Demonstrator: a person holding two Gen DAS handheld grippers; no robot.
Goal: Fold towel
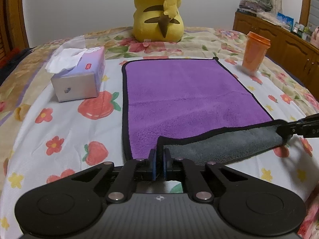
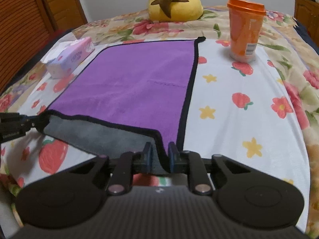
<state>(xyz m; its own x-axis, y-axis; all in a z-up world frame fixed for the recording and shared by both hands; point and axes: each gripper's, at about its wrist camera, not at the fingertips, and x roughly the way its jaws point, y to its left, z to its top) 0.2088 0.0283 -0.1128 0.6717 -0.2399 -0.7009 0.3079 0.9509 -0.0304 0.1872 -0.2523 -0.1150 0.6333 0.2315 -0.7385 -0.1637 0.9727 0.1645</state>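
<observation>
A purple towel [image 1: 179, 91] with a black border and grey underside lies flat on the flowered bed sheet [image 1: 59, 131]; it also shows in the right wrist view [image 2: 129, 79]. Its near edge is lifted and turned over, showing the grey side [image 1: 225, 145]. My left gripper [image 1: 159, 159] is shut on the towel's near left corner. My right gripper [image 2: 160, 155] is shut on the near right corner. Each gripper shows at the other view's edge, the right one [image 1: 287, 131] and the left one [image 2: 33, 123], with the grey strip stretched between them.
A tissue box [image 1: 79, 75] stands left of the towel. An orange lidded cup [image 1: 254, 54] stands right of its far corner. A yellow plush toy [image 1: 159, 14] sits beyond the far edge. A wooden cabinet [image 1: 279, 39] lines the right wall.
</observation>
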